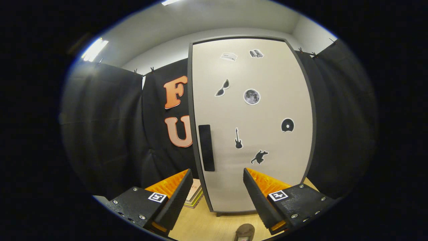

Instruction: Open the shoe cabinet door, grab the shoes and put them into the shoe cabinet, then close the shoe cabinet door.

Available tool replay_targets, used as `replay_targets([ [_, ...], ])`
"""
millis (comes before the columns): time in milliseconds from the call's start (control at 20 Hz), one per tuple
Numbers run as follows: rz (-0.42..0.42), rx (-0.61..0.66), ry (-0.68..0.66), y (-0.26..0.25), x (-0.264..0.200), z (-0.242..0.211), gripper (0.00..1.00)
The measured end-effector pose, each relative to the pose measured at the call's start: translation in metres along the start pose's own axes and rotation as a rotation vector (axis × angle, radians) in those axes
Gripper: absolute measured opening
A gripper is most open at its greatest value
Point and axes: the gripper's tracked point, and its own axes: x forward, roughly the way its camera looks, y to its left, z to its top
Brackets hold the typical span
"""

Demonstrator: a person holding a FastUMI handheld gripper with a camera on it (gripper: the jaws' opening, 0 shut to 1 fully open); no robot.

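Gripper view looks straight at the shoe cabinet (254, 134), which stands upright on the wooden floor (207, 224) against the black cloth wall. Its door (267, 160) is shut and pale, dotted with small dark stickers. The claw (217, 197) is spread wide and holds nothing; its two fingers frame the lower part of the door, with open air between them.

What the coming move turns on is the handle (206, 147): a dark vertical strip near the door's left edge, its long axis upright. It lies ahead of the claw and above it, roughly over the left finger (179, 197), and well apart from both tips. To take it, I judge the claw must rise, shift left and close in; the hinges are then likely on the right edge, though none can be seen.

A shoe (244, 231), brownish, lies on the floor just beneath the claw, between the fingers, cut off so that only its rounded end shows. Something flat, like stacked books (195, 197), sits on the floor beside the cabinet's left foot, half hidden by the left finger. Whether a second shoe is nearby cannot be told.
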Motion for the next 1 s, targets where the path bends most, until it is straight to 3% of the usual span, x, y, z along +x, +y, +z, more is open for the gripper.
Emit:
replay_targets([
  [300, 0.055, -0.022, -0.038, 0.029, 0.065, 0.012, 0.95],
  [650, 0.038, 0.002, -0.033, 0.039, 0.117, 0.01, 0.91],
  [850, 0.026, 0.009, -0.026, 0.038, 0.131, 0.01, 0.78],
  [950, 0.001, 0.001, -0.02, 0.034, 0.135, 0.01, 0.67],
  [1000, -0.017, -0.012, -0.015, 0.03, 0.137, 0.009, 0.56],
])
